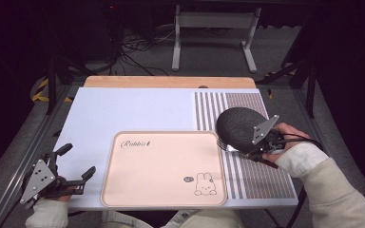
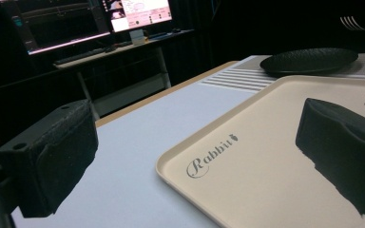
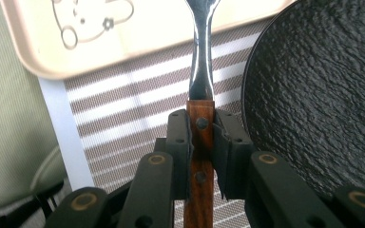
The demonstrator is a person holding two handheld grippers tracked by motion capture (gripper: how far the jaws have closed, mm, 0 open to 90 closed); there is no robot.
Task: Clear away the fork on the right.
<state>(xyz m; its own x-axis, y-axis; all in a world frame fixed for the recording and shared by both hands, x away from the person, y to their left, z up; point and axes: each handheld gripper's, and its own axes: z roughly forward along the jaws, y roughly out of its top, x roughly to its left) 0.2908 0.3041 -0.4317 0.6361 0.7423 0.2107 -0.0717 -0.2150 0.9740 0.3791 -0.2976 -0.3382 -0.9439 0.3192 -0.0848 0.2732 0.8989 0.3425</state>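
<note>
One fork point(image 3: 201, 71), with a steel neck and a riveted wooden handle, is clamped by its handle between the two jaws of the right gripper point(image 3: 201, 137); in the high view its tines point(image 1: 222, 145) show just beside the tray's right edge, under the near rim of the plate. One black textured plate point(image 1: 240, 128) lies on the striped placemat point(image 1: 252, 180) at the right of the worktop point(image 1: 123, 114), just beside the right gripper point(image 1: 261, 142). One pale pink tray point(image 1: 161, 166), printed with the word "Rabbit" and a single rabbit drawing point(image 1: 203, 184), sits at the near middle of the worktop with nothing on it. The left gripper point(image 1: 73, 168) is held at the worktop's near left corner, its two jaws spread wide and holding nothing; its own view looks across the tray point(image 2: 266, 156) toward the plate point(image 2: 309, 61).
</note>
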